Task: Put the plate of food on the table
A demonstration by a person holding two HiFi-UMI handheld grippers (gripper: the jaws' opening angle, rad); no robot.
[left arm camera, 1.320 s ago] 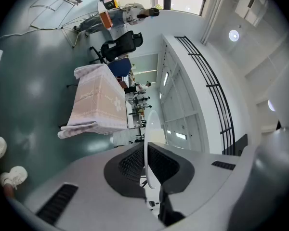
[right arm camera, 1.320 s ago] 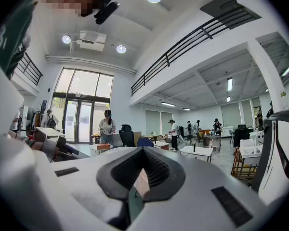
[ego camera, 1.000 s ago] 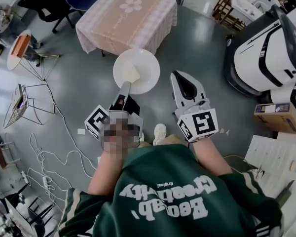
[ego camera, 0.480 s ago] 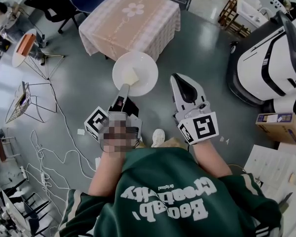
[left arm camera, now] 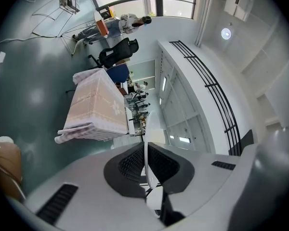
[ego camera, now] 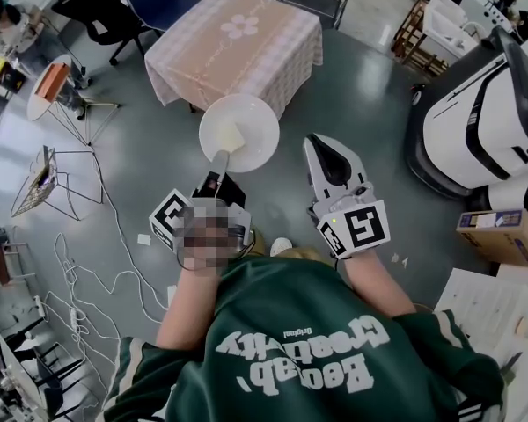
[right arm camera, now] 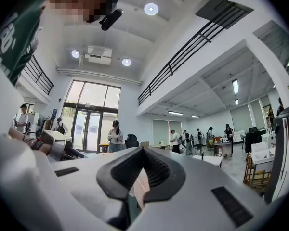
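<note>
A white plate (ego camera: 251, 121) with a pale yellow piece of food (ego camera: 231, 136) on it is held out level above the grey floor. My left gripper (ego camera: 222, 158) is shut on the plate's near rim. In the left gripper view the rim (left arm camera: 145, 162) shows as a thin white edge clamped between the dark pads. Just beyond the plate stands the table (ego camera: 238, 38), also seen side-on as the table (left arm camera: 96, 109), under a pink checked cloth with a flower print. My right gripper (ego camera: 317, 141) floats to the right of the plate, its jaws together with nothing in them, as the right gripper (right arm camera: 143, 150) also shows.
A big white machine (ego camera: 484, 104) and a cardboard box (ego camera: 502, 231) stand to the right. To the left are a small round side table (ego camera: 51, 86), a wire rack (ego camera: 40, 183) and cables on the floor (ego camera: 88, 280). Dark chairs (ego camera: 97, 7) sit behind the table.
The person has stepped forward: the table has drawn nearer and the plate's far rim now overlaps its near edge. Both grippers keep their pose, and the grip on the plate is unchanged.
</note>
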